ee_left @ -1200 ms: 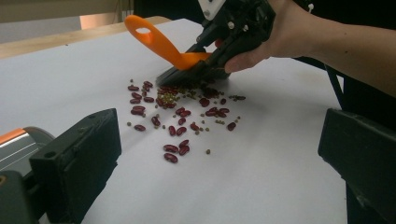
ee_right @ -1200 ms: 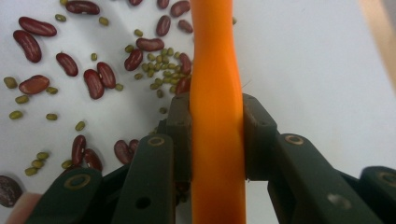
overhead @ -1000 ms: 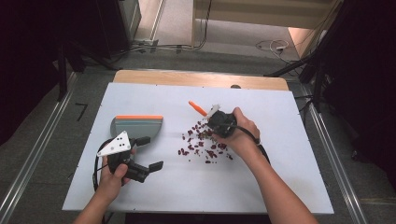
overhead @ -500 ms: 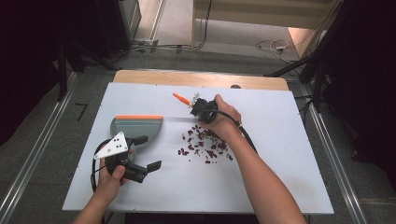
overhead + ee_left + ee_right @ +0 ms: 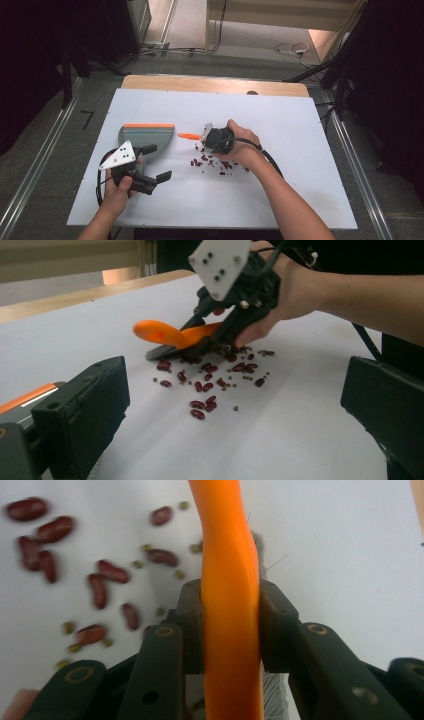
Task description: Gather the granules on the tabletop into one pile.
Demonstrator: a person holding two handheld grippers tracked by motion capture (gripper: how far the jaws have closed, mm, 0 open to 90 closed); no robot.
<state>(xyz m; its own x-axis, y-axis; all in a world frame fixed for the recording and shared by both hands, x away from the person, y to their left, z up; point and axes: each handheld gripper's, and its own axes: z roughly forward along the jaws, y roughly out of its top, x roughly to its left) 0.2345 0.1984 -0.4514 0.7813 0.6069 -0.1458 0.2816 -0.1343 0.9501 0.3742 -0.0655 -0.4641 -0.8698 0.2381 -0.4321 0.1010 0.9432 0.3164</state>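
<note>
My right gripper (image 5: pixel 207 138) is shut on an orange-handled brush (image 5: pixel 189 135), whose handle points left toward the dustpan. In the right gripper view the orange handle (image 5: pixel 230 570) is clamped between the two pads (image 5: pixel 277 625), with grey bristles (image 5: pixel 258 542) behind it. The brush (image 5: pixel 170 335) rests low at the far left edge of a scatter of red beans (image 5: pixel 216 162) and small green ones (image 5: pixel 205 387) on the white table. My left gripper (image 5: pixel 155 162) stands open near the front left with nothing between its jaws, beside a grey dustpan (image 5: pixel 142 137) with an orange rim.
The white table top (image 5: pixel 310 165) has a wooden strip along its far edge (image 5: pixel 215 84). The right forearm (image 5: pixel 285 200) crosses the front right of the table. A black cable (image 5: pixel 270 157) trails from the right gripper. Floor rails run along both sides.
The right gripper carried the brush left, then down and nearer, to the left edge of the beans. The left gripper has not moved.
</note>
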